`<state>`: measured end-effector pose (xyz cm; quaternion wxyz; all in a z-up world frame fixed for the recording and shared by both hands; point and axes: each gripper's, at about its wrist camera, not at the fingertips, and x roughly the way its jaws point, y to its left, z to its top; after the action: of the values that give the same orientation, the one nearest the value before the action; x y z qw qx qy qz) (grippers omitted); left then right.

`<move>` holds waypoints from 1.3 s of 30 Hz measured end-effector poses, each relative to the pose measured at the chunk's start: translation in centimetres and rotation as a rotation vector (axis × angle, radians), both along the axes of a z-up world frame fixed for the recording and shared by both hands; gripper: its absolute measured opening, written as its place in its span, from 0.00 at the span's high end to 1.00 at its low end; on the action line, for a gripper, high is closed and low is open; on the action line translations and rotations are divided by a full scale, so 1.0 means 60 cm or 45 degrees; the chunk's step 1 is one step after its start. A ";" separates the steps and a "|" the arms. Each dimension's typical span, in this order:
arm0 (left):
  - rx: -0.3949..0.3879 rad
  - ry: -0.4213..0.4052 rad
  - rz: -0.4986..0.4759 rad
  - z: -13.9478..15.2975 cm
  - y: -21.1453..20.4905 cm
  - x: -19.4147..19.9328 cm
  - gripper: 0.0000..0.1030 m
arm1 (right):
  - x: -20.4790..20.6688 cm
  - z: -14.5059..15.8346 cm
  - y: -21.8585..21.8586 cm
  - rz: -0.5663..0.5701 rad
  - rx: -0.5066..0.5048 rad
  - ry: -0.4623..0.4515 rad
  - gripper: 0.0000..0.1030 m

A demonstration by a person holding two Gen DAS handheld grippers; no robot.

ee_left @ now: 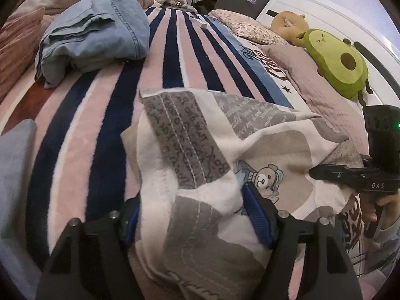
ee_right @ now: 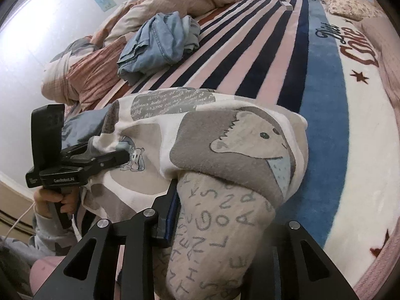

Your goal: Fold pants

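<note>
Where pants (ee_left: pixel 200 165) bunch, blue jeans (ee_left: pixel 95 37) beyond, avocado plush (ee_left: pixel 337 60) right.

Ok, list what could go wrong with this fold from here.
1. The left gripper holds a thick bunch of the patchwork pants, so layers may slip out unevenly mid-fold.
2. The right gripper also clamps bunched fabric; the two may pull unequally and skew the crease.
3. The denim pile lies further up the striped blanket; a long swing could land on it.
</note>
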<state>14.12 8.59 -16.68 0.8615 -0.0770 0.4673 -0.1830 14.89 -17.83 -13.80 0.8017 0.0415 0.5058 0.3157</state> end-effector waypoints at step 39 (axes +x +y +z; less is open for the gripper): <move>0.164 -0.496 0.375 0.251 0.400 -0.195 0.80 | -0.070 0.170 0.408 0.412 0.254 -0.295 0.84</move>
<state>2.44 32.59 -1.63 0.9558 -0.0524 0.2870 -0.0368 10.70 6.68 -3.59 0.7854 0.0023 0.3766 0.4912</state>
